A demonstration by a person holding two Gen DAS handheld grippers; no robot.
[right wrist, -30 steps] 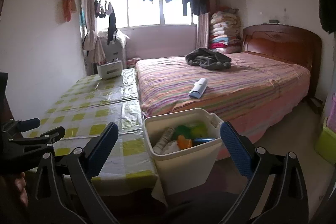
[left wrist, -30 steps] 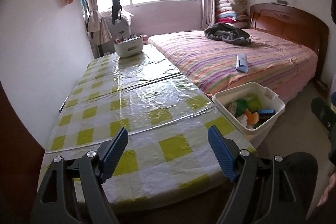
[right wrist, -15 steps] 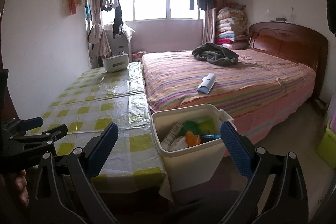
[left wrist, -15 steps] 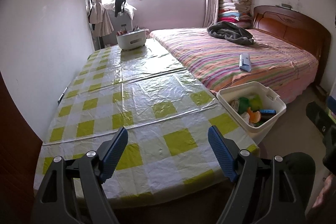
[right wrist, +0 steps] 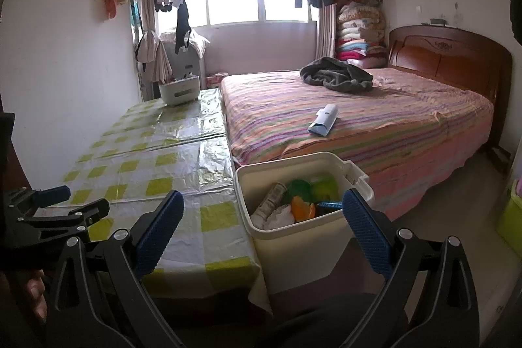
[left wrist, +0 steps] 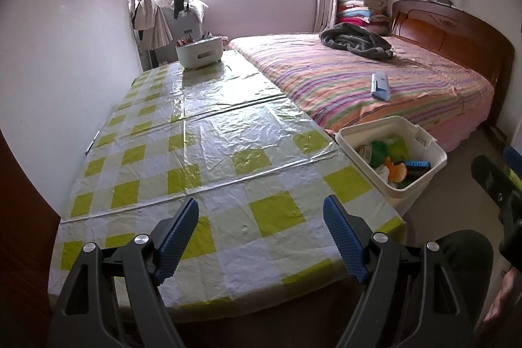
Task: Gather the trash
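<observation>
Grippers both gape, holding nothing: left gripper [left wrist: 261, 237] over the checked table [left wrist: 195, 152], right gripper [right wrist: 261, 230] near the white bin [right wrist: 293, 162] of trash. Next pick looks like the blue-white packet [right wrist: 323, 119] lying on the bed [right wrist: 391, 126]; calls for a reach.

Checked-cloth table [left wrist: 208, 152]: white caddy [left wrist: 199, 52] at far end; striped bed [left wrist: 359, 80]: grey blanket [left wrist: 355, 40], blue-white packet [left wrist: 380, 86]

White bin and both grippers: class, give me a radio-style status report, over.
Left gripper open, empty, over the checked tablecloth. Right gripper open, empty, facing the white bin. Bin holds trash; blue-white packet lies on the bed. Nothing blocking.
</observation>
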